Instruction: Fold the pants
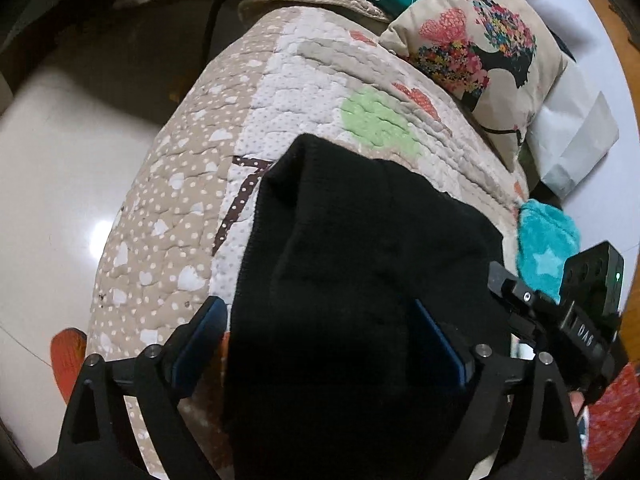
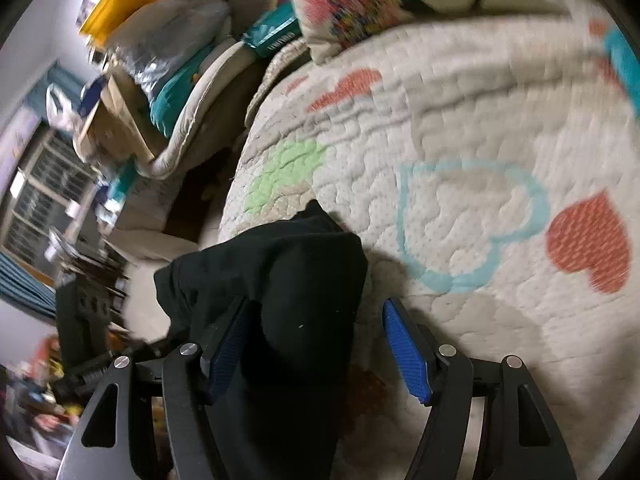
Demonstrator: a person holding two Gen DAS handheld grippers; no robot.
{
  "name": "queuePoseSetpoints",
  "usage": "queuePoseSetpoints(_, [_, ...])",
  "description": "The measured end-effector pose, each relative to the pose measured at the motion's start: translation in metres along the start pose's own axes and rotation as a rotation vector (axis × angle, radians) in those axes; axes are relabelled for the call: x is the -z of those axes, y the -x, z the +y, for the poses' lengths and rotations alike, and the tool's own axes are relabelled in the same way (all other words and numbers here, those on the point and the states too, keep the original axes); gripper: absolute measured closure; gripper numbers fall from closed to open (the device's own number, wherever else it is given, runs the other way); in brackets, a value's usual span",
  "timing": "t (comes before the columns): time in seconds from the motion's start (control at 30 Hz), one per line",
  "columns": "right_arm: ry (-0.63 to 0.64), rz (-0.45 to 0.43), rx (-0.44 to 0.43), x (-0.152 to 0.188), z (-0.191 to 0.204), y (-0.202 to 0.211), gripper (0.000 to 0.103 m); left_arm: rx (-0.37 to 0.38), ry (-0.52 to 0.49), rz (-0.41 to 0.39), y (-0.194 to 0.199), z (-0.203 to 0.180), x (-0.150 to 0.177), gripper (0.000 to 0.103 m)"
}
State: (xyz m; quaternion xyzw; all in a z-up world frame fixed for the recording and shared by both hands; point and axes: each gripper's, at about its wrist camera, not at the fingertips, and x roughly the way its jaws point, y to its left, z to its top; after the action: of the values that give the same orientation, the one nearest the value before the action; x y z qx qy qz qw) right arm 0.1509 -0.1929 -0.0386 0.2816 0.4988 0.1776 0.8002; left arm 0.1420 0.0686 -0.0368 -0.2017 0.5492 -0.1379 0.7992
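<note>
Meanwhile, black pants [image 1: 360,280] lay on the quilt [image 1: 300,80], running between the spread fingers of the left gripper [image 1: 320,344] and the right gripper [image 2: 316,344]; neither clamped the cloth.

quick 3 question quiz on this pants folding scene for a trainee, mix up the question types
1. True or false: the black pants lie between the fingers of the left gripper.
2. Multiple choice: what do the pants rest on? A) a wooden table B) a quilted bedspread with hearts C) bare floor
3. Fill in: the right gripper has its jaws ____, with black fabric lying between them.

Key:
1. True
2. B
3. open
</note>
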Motion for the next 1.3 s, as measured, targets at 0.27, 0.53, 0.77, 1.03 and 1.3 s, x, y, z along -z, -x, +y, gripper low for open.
queuePoseSetpoints(0.27, [0.011, 0.013, -0.057, -0.001, 0.012, -0.006, 0.067, 0.043, 0.032, -0.041, 0.012, 0.0, -0.001, 0.048])
queuePoseSetpoints(0.53, [0.064, -0.038, -0.062, -0.011, 0.031, 0.013, 0.078, 0.085, 0.061, -0.062, 0.018, -0.017, -0.014, 0.049])
queuePoseSetpoints(0.77, [0.048, -0.081, -0.026, -0.034, 0.025, 0.036, 0.078, 0.108, 0.006, -0.083, 0.012, -0.058, -0.026, 0.052])
queuePoseSetpoints(1.03, [0.062, -0.097, 0.089, -0.06, 0.003, 0.048, 0.079, 0.071, -0.04, -0.08, -0.017, -0.09, -0.037, 0.052])
queuePoseSetpoints(1.3, [0.064, -0.11, 0.228, -0.05, -0.022, 0.041, 0.061, 0.074, 0.039, -0.007, -0.028, -0.069, -0.047, 0.052])
